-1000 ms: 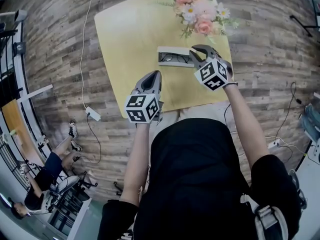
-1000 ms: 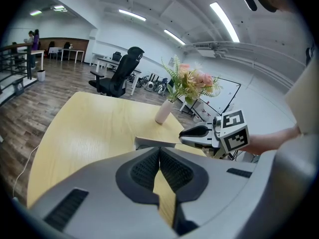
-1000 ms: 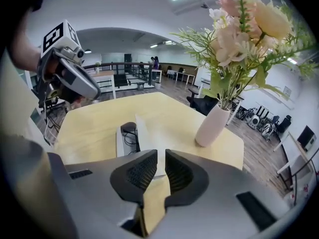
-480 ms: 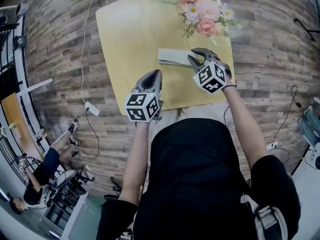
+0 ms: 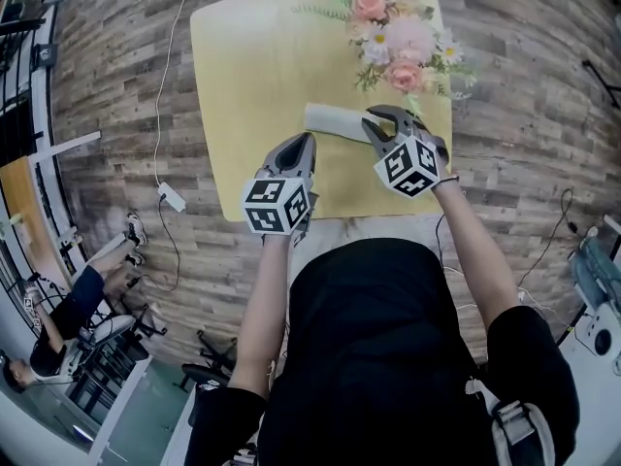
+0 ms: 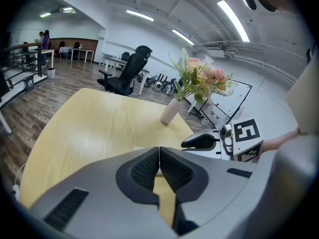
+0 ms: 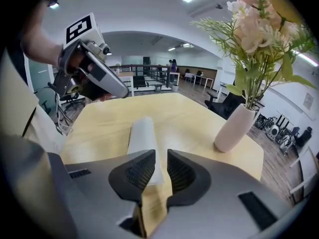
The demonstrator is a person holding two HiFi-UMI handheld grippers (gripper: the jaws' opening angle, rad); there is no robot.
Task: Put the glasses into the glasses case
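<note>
The pale grey glasses case (image 5: 333, 120) lies closed on the yellow table (image 5: 252, 66); the glasses do not show. My right gripper (image 5: 380, 120) stands at the case's right end. In the right gripper view the case (image 7: 142, 133) runs away from the narrow gap between that gripper's (image 7: 160, 166) jaws. Those jaws have just been opening; the pads press on nothing. My left gripper (image 5: 303, 144) hovers just short of the case near the table's front, and its jaws (image 6: 159, 151) meet at the tips with nothing between them.
A white vase of pink flowers (image 5: 403, 42) stands behind the case's right end, close to my right gripper; the vase (image 7: 234, 126) shows at the right. The table's front edge is just under both grippers. A cable and plug (image 5: 171, 198) lie on the wooden floor at the left.
A second ago the case lay open with the glasses showing inside; its lid is now down. My left gripper has edged forward toward the case.
</note>
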